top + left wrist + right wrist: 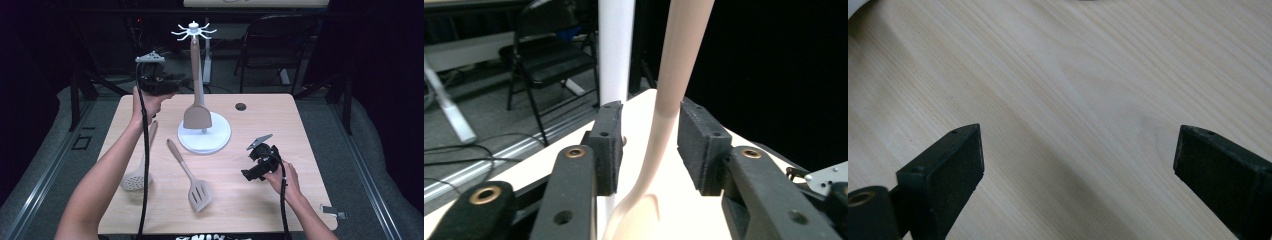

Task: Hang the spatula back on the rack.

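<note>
Both hands low; left gripper point(172, 80) raised (fingers level) beside spatula point(196, 95).

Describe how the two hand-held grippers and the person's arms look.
Both are black two-jaw tools. The left hand-held gripper and the right hand-held gripper each carry a grey three-cornered plate on top and trail a black cable. The flat rectangular pads sit on arms with brass-ringed holes. The forearms are bare, no sleeves visible.

A: Where's the left gripper point(172, 80)?
B: Raised off the counter point(260, 205) on an outstretched forearm, its jaws set level and a little apart, pads clear on both sides.
A: And the right gripper point(248, 173)?
B: Low over the counter's near right part, tilted down, jaws spread wide with nothing between.
</note>
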